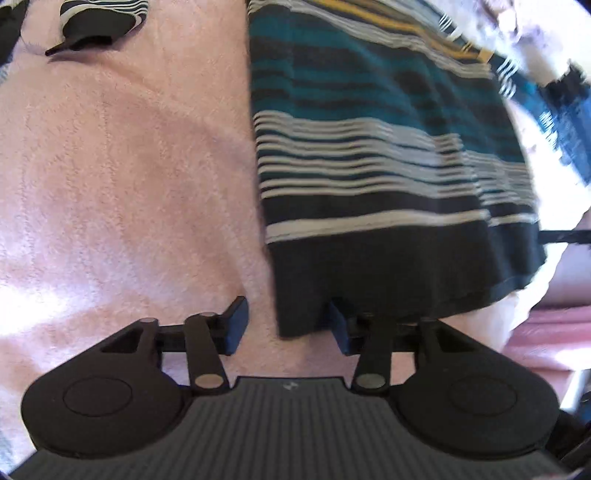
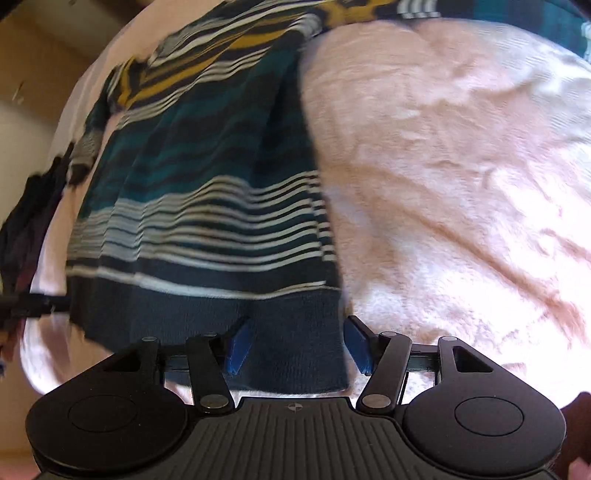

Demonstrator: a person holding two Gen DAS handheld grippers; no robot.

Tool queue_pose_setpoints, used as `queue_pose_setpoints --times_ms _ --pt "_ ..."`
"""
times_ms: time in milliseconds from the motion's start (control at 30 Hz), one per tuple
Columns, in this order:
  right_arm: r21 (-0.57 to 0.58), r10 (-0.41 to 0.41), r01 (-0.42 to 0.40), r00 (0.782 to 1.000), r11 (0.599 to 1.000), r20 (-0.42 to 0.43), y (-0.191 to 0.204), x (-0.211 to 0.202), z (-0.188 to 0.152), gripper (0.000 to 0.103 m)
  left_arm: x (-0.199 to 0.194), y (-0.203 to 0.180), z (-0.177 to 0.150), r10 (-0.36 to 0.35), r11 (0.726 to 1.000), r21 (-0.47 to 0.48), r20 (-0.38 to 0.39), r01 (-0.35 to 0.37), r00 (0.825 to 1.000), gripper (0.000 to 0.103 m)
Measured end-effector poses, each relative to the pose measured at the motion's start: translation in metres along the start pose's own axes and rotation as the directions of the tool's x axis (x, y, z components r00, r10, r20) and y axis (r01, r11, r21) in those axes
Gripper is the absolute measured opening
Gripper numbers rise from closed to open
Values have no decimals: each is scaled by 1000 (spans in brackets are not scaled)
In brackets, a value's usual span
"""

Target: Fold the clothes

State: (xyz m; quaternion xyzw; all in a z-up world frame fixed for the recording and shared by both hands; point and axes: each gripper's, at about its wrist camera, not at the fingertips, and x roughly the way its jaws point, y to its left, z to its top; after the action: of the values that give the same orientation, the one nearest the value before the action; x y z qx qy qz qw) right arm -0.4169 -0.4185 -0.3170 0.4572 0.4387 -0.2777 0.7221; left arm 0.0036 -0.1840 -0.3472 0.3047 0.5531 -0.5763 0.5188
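Garment: a striped sweater [image 1: 388, 155] in teal, black, white and mustard lies spread on a pink fleece blanket [image 1: 122, 177], its dark hem band nearest both cameras.
Left gripper [image 1: 286, 325]: jaws apart, released; the hem's left corner sits between the blue pads, and no pad is seen pressing on it.
Right gripper [image 2: 295, 349]: jaws wide, released; the hem's right corner lies between the fingers.
Left view only: a second striped piece [image 1: 99, 22] far left on the blanket, well apart from the sweater.
Right view only: a dark bundle of cloth [image 2: 26, 229] at the blanket's left edge, with brown floor beyond.
Open room: bare blanket left of the sweater in the left view, right of it in the right view.
Writing: none readable.
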Motion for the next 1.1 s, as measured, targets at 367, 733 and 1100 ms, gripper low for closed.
queue_pose_setpoints --times_ms 367,733,1100 --pt "-84 -9 8 1000 996 -12 5 8 14 7 9 -18 5 13 999 32 23 -14 1000 3" --pt "-195 -160 137 981 971 -106 -9 -107 1 1 -64 -92 -41 34 984 177 -44 -26 998 3" --pt "-136 -296 272 934 953 -203 -35 -86 -55 3 -41 -95 -77 109 990 107 -184 -91 977 6"
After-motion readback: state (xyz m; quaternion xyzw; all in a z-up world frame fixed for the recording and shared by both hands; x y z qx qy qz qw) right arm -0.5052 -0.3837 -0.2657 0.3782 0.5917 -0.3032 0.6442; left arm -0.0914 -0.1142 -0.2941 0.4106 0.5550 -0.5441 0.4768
